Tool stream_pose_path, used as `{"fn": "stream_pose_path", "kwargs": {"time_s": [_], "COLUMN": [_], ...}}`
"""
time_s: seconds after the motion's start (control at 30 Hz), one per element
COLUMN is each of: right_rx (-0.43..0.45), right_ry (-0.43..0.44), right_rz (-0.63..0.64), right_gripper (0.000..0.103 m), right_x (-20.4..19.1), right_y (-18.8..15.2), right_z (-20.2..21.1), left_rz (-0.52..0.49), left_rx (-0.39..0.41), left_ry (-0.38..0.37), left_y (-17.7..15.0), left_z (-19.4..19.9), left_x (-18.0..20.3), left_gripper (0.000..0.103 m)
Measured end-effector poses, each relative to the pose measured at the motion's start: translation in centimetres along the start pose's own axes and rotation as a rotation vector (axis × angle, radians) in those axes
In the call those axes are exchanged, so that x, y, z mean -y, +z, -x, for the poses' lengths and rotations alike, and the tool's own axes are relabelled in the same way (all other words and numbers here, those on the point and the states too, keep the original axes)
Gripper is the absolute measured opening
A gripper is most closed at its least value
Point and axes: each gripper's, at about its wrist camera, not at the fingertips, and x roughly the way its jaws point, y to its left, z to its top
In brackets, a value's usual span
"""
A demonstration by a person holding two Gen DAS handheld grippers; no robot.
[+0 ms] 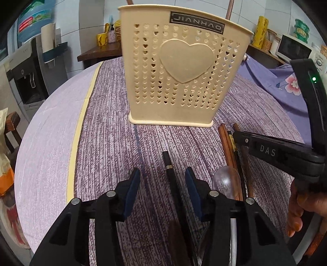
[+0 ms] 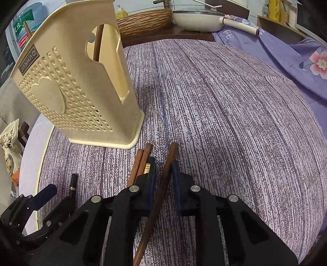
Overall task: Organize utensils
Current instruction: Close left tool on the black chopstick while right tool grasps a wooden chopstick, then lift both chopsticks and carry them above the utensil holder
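- A cream plastic utensil holder [image 1: 184,67], perforated with small hearts and marked with one large raised heart, is seen standing upright on a purple striped tablecloth [image 1: 114,126].
- In the right wrist view, one brown wooden chopstick [image 2: 97,42] is seen standing inside the holder, through the cut-out in its side wall.
- The left gripper [image 1: 162,187] is held low over the cloth with its jaws apart; a black chopstick [image 1: 170,174] with a gold band lies on the cloth between the blue pads, nearer the right one, and is not pressed by either pad.
- A clear plastic spoon [image 1: 224,182] is seen just to the right of the left gripper, lying against a cluster of chopsticks.
- The right gripper [image 2: 163,176] is seen with its jaws nearly together around a single dark wooden chopstick [image 2: 161,184]; the stick touches the right pad, but whether the left pad also presses on it cannot be told.
- A pair of brown chopsticks [image 2: 141,161] and a gold-banded black one lie just beside the right gripper's left finger, their tips pointing toward the holder's base.
- Part of a hand [image 1: 300,212] is visible on the right gripper's handle in the left wrist view.
- A white pan [image 2: 196,18] and a woven basket [image 2: 145,18] are seen well beyond the cloth.
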Motion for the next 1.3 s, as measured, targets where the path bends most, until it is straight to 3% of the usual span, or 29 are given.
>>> {"fn": "stream_pose_path", "kwargs": {"time_s": [0.23,0.37,0.8,1.3], "right_rx": [-0.002,0.007,0.037,0.247], "right_ry": [-0.011,-0.014,0.079,0.189], "right_rz": [-0.002,-0.009,-0.093,-0.045], "right_gripper": [0.014,0.011,0.010,0.008], "right_x": [-0.1,-0.4,1.5,1.8], "right_y": [0.3,0.1,0.3,1.1], "right_z": [-0.2,-0.2,0.3,8.1], "left_rz": [-0.035,-0.044,0.005,0.028], "left_rx": [-0.022,-0.022,-0.009,0.156], "left_ry": [0.051,0.073,-0.013,-0.107], "left_y": [0.7,0.7,1.4,3.4], "left_z": [-1.1,-1.2,-0.7,6.4], "left_x": [0.9,1.3,1.1,1.2], "left_gripper": [0.030,0.010,0.009,0.009]}}
